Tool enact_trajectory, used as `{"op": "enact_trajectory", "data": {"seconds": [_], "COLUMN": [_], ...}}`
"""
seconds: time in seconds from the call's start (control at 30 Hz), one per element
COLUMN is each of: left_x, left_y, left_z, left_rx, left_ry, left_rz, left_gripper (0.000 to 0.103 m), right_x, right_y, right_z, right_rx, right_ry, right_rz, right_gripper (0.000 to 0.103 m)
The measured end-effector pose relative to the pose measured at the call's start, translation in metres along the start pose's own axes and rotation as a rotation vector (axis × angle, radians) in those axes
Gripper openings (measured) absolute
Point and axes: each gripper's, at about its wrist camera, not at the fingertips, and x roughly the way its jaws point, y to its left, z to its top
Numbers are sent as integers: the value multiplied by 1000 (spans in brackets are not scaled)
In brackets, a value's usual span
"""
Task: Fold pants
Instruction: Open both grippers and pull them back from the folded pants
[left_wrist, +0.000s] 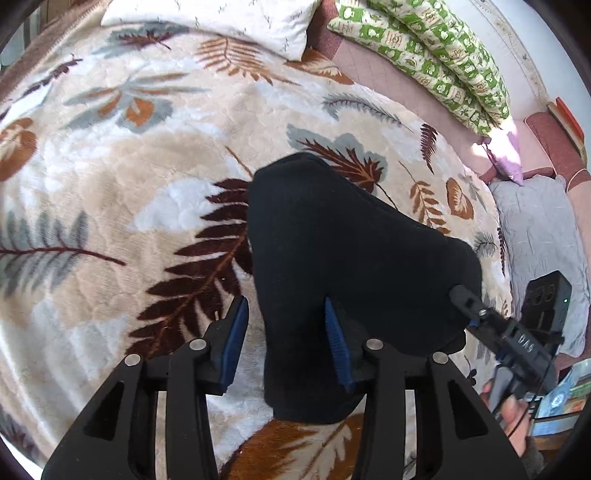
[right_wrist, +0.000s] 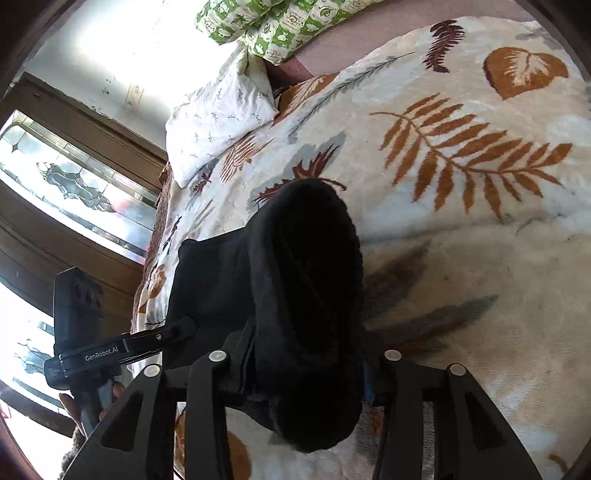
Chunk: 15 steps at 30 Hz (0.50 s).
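Black pants (left_wrist: 351, 258) lie bunched on leaf-print blanket (left_wrist: 110, 184), fabric between both spread grippers, left gripper (left_wrist: 286, 332) and right gripper (right_wrist: 299, 369), pads apparently not pinching, likely regripping for next fold.

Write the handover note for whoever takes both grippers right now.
Left gripper: open, one pad beside the black pants, nothing pinched.
Right gripper: pants fabric bunched between the fingers; grip unclear.
Pants: folded into a compact bundle on the leaf-print blanket.
Done: most folds, by the look of it.
Left: probably check, then smooth the bundle and let go.
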Motion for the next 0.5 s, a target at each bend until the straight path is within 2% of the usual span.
{"op": "enact_trajectory", "data": {"seconds": [0.1,0.2,0.3,0.33,0.37,0.4,0.5], "left_x": [-19,-35,-44,-45,-46,-46,-47], "left_y": [0,-5,-22,-29,-35,-41,-50], "left_z": [-6,-17,-38,-45,-53,-61,-80], "left_rx": [-3,-2,42,59,74,84,90], "left_ry": [-50,-95,-129,-137,-146,-154,-167], "left_rz": [67,113,180,211,243,269,312], "left_gripper": [42,42,43,49,53,58,59], "right_x": [-29,-65,-93,-97,-101,-103,-105], "right_y": [-11,1,23,33,41,48,63], "right_z": [5,2,-10,-16,-24,-31,-56], "right_rx": [38,-12,-71,-94,-120,-142,-190], "right_ry": [-45,-102,-123,-124,-122,-121,-115], "right_rz": [-37,-79,-144,-176,-222,-269,-398], "right_gripper": [49,50,70,82,89,91,100]}}
